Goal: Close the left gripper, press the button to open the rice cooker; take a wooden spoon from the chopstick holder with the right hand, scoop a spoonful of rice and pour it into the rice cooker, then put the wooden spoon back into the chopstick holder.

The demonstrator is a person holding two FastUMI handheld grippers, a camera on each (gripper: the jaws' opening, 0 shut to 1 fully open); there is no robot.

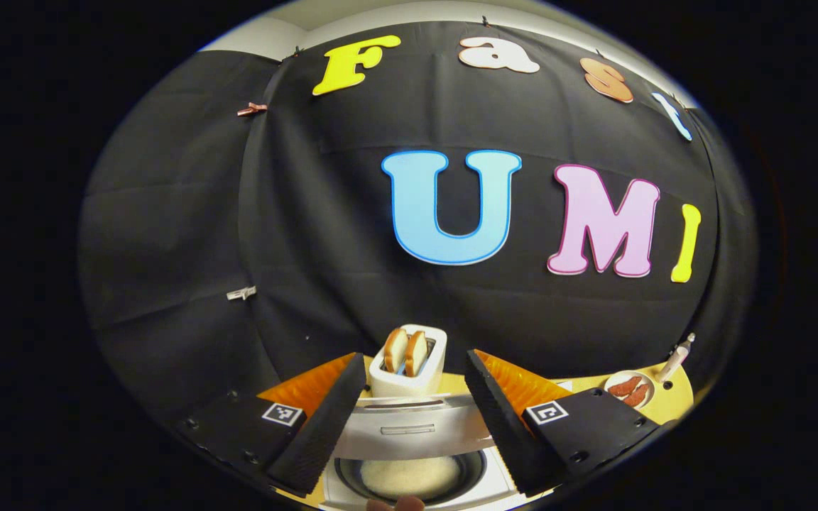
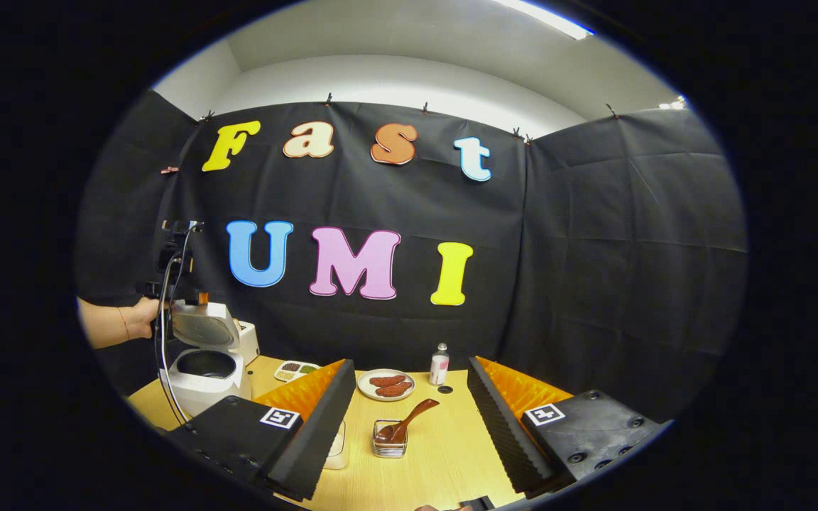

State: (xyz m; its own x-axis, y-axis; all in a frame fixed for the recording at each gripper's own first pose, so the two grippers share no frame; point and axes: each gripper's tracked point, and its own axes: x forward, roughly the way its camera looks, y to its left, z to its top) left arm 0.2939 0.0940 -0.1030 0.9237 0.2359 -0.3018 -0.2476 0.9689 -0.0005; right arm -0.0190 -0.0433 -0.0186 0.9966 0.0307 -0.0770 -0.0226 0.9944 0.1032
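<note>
Rice cooker (image 2: 206, 369): far left, lid up. Wooden spoon (image 2: 409, 419): in holder (image 2: 389, 447). Both grippers (image 1: 409, 419) (image 2: 409, 426): fingers apart. Risk: tilted handle slips, holder tips.

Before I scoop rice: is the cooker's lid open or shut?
Open: the lid stands raised behind the cooker, and its dark inner pot shows.

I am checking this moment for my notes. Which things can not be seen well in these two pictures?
- Cooker front, left gripper view: cut off by the bottom edge and the fingers.
- Glass container, right gripper view: mostly behind a finger.
- Tray contents, right gripper view: too small.
- Spoon bowl, right gripper view: sunk in the holder.
</note>
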